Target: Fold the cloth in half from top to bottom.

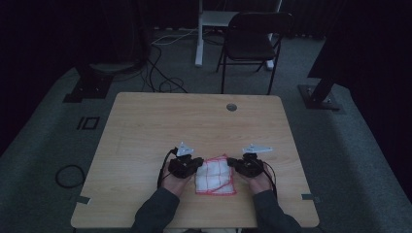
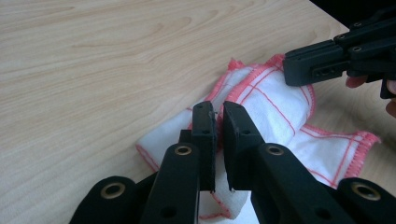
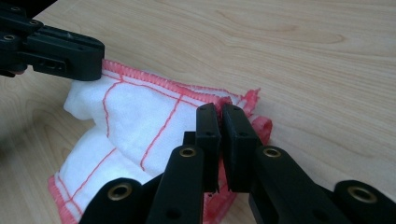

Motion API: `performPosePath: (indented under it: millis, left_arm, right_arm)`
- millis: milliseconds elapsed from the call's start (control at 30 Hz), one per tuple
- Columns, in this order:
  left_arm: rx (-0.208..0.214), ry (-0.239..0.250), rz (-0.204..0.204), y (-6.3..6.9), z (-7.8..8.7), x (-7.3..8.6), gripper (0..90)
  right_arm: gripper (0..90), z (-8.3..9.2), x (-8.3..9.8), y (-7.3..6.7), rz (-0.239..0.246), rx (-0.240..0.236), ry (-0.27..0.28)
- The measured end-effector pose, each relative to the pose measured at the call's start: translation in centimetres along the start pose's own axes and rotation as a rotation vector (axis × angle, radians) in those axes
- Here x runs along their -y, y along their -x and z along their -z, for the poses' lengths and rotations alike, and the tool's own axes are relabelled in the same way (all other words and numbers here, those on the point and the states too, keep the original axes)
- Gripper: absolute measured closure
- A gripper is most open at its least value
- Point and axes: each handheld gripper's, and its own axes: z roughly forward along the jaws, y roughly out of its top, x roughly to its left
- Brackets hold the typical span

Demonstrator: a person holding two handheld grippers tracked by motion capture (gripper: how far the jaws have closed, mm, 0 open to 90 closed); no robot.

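1. High view: a white cloth (image 1: pixel 215 176) with red grid lines and red hems lies on the wooden counter (image 1: pixel 160 121), near its front edge, between the left tool (image 1: pixel 198 161) and the right tool (image 1: pixel 232 162), each at one side of it.
2. Left gripper view: the left tool (image 2: pixel 218 114) has its jaws nearly together, pinching a fold of the cloth (image 2: pixel 275 107).
3. Right gripper view: the right tool (image 3: pixel 219 116), jaws narrow, grips the red-hemmed edge of the cloth (image 3: pixel 135 116).

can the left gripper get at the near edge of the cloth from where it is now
Probably yes. The left gripper already sits at the cloth by its far left corner, jaws nearly shut, and bare table lies beside the near edge.
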Motion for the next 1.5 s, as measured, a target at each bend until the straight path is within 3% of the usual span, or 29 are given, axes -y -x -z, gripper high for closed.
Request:
performPosePath:
  millis: [467,767,1267,1367,1500]
  left_arm:
    - [0.023,-0.005,-0.004,0.9,0.5,2.2,84.2]
    - [0.042,-0.011,0.001,1.2,0.8,3.7,84.2]
    - [0.045,-0.009,-0.006,1.8,1.2,4.4,84.3]
    - [0.049,-0.006,-0.005,1.8,1.3,4.5,84.2]
    - [0.050,-0.002,-0.003,1.9,1.4,4.6,84.3]
  right_arm:
    - [80.7,0.4,0.9,-0.3,0.006,-0.014,-0.009]
    - [72.9,0.9,-0.6,-0.2,-0.004,-0.010,0.034]
    - [67.2,-3.3,-2.2,0.1,-0.034,-0.018,-0.054]
    - [74.7,-3.6,-2.0,0.2,-0.045,-0.034,-0.071]
    - [88.0,-3.0,-2.0,-0.3,-0.022,-0.032,-0.064]
